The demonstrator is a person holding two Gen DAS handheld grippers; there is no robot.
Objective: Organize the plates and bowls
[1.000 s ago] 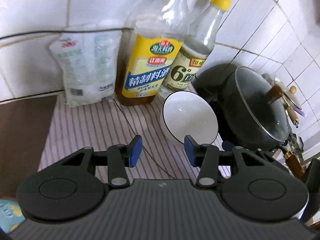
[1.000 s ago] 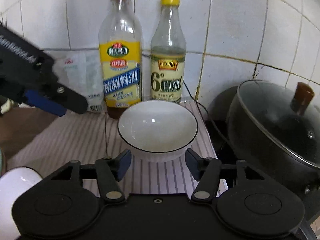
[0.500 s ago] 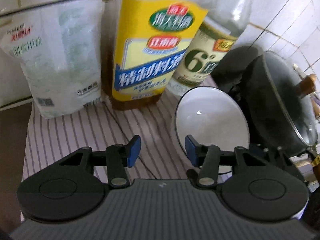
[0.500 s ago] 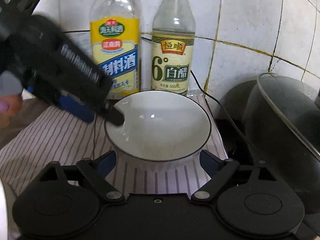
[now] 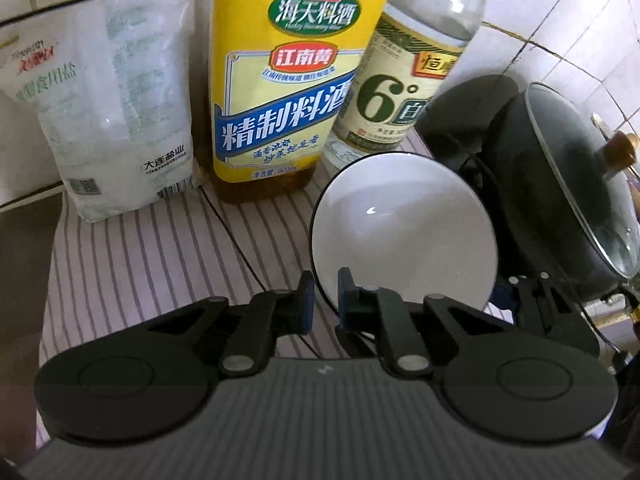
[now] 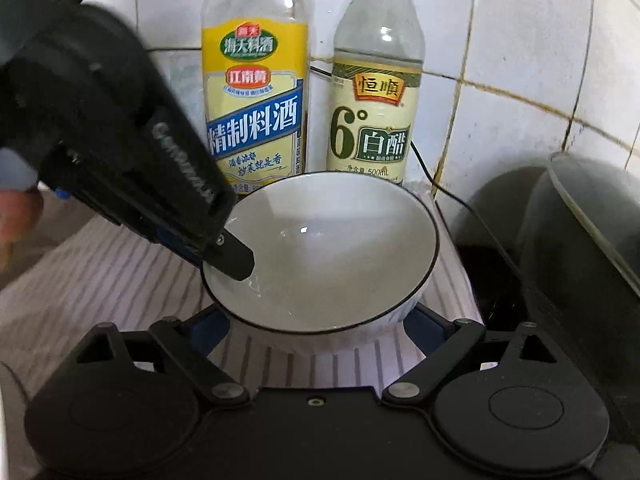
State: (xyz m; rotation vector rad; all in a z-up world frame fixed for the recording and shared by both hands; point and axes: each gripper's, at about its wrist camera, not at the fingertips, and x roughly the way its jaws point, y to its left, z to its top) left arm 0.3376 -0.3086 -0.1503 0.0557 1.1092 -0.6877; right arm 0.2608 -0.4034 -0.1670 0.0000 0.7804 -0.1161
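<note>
Left wrist view: the left gripper [image 5: 324, 300] has its fingers [image 5: 306, 300] pinched together on the near left rim of a white bowl [image 5: 404, 232], one finger outside the wall and one inside. The bowl has a thin dark rim line and sits on a striped cloth [image 5: 132, 264] that covers the worktop. Behind it stand a yellow-labelled bottle [image 5: 288, 92] and a bottle with a pale label [image 5: 400, 92], with a white bag [image 5: 108, 108] to their left against the tiled wall [image 5: 560, 20]. To the right of the bowl is a dark pot [image 5: 568, 208] under a glass lid.

Right wrist view: the right gripper [image 6: 316, 328] is spread wide, its fingers [image 6: 210, 326] standing on either side of the bowl's [image 6: 332, 248] near wall; whether the pads touch it I cannot tell. The left gripper [image 6: 230, 256] comes in from the upper left and grips the bowl's left rim. A fingertip of the person's hand [image 6: 16, 216] shows at the left edge. The two bottles [image 6: 256, 92] stand just behind the bowl, and the pot [image 6: 580, 240] is at the right.
</note>
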